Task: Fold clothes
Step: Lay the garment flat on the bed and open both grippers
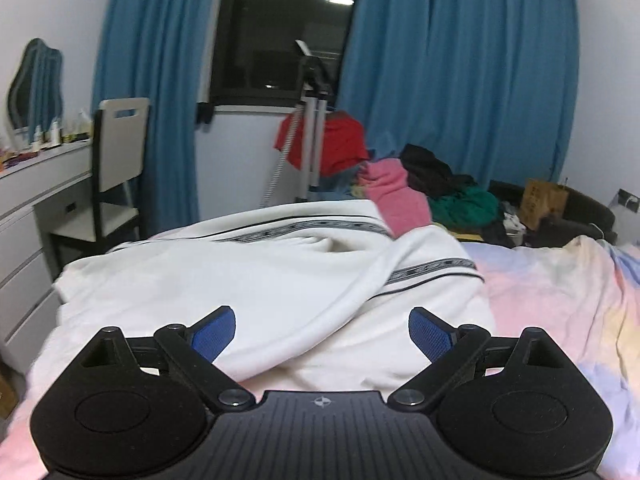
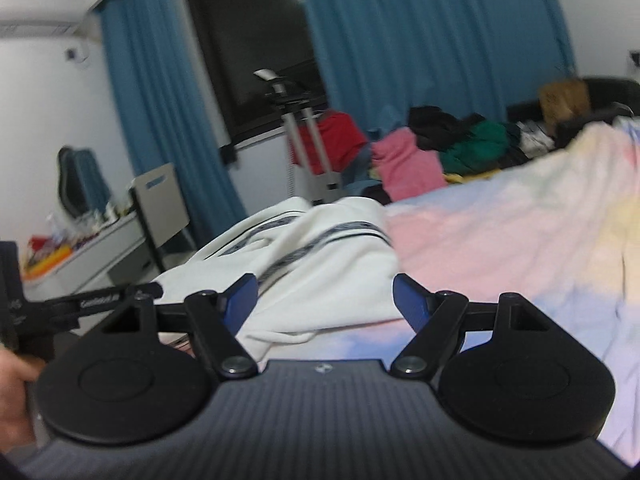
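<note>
A white garment with a black-patterned stripe band (image 1: 280, 272) lies on the bed, on a pastel pink-and-blue bedspread (image 1: 552, 304). It is partly gathered: a sleeve or folded edge crosses its front diagonally, and the cloth bunches in soft ridges rather than lying flat. Whether this is a fold in progress or a garment laid down loose cannot be settled from these views.

The left gripper (image 1: 322, 334) stands with its blue-padded fingers (image 1: 214, 334) wide apart, holding nothing, low over the near hem of the garment. That position suits taking hold of the near edge, in my judgement.

The right gripper (image 2: 324, 304) is likewise spread and empty, its pads framing the garment's right-hand corner, where white cloth meets bedspread. The right wrist view is blurred, so fine contact cannot be confirmed. At its left margin part of the other gripper's handle and a hand (image 2: 14, 396) show.

A pile of other clothes, pink (image 1: 396, 196), green and black, lies at the far end of the bed, well apart from the white garment. Presumably it awaits folding or is set aside.
</note>
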`<control>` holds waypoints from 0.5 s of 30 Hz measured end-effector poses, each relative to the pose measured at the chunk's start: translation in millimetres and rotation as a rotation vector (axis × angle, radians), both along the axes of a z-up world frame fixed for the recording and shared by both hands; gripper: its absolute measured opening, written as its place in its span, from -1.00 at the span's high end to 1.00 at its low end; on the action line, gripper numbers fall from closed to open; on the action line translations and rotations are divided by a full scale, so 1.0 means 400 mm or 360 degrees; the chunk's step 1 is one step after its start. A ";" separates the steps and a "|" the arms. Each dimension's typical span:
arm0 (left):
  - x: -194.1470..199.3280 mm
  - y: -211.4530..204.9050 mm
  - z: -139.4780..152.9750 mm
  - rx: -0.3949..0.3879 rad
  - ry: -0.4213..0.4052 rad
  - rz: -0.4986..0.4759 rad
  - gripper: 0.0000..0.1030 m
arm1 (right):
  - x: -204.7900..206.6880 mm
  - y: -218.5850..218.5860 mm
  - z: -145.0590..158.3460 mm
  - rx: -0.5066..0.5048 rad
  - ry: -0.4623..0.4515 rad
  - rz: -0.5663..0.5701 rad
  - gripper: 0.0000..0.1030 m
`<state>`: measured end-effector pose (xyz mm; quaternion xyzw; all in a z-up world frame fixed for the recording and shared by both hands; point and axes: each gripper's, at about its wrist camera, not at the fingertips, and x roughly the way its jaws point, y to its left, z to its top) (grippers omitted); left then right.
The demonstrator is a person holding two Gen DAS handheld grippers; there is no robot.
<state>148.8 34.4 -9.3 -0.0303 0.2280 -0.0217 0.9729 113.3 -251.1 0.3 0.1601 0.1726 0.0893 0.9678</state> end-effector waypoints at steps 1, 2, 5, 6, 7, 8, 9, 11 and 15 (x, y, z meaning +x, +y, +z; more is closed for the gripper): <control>0.040 -0.017 -0.008 0.0004 0.0006 -0.0009 -0.84 | 0.004 -0.007 -0.013 0.0004 0.0000 -0.0036 -0.49; 0.079 -0.034 -0.017 0.0007 0.0012 -0.0018 -0.84 | 0.001 -0.018 -0.024 -0.0014 -0.0015 -0.0111 -0.49; 0.199 -0.083 -0.044 0.0029 0.0029 -0.0066 -0.84 | 0.003 -0.037 -0.051 -0.0116 -0.0087 -0.0326 -0.52; 0.241 -0.097 -0.058 0.0057 0.0031 -0.0121 -0.84 | 0.014 -0.043 -0.058 -0.0129 -0.0098 -0.0357 -0.52; 0.281 -0.117 -0.073 0.0101 0.0032 -0.0160 -0.84 | 0.025 -0.050 -0.064 -0.0142 -0.0108 -0.0388 -0.52; 0.319 -0.140 -0.091 0.0156 0.0037 -0.0176 -0.84 | 0.037 -0.059 -0.072 -0.0141 -0.0116 -0.0416 -0.52; 0.357 -0.159 -0.109 0.0198 0.0045 -0.0188 -0.79 | 0.052 -0.072 -0.083 -0.0094 -0.0110 -0.0434 -0.52; 0.428 -0.189 -0.142 0.0246 0.0059 -0.0224 -0.69 | 0.074 -0.085 -0.103 -0.0043 -0.0111 -0.0512 -0.48; 0.527 -0.212 -0.182 0.0234 0.0064 -0.0267 -0.55 | 0.109 -0.107 -0.135 0.0029 -0.0141 -0.0717 -0.51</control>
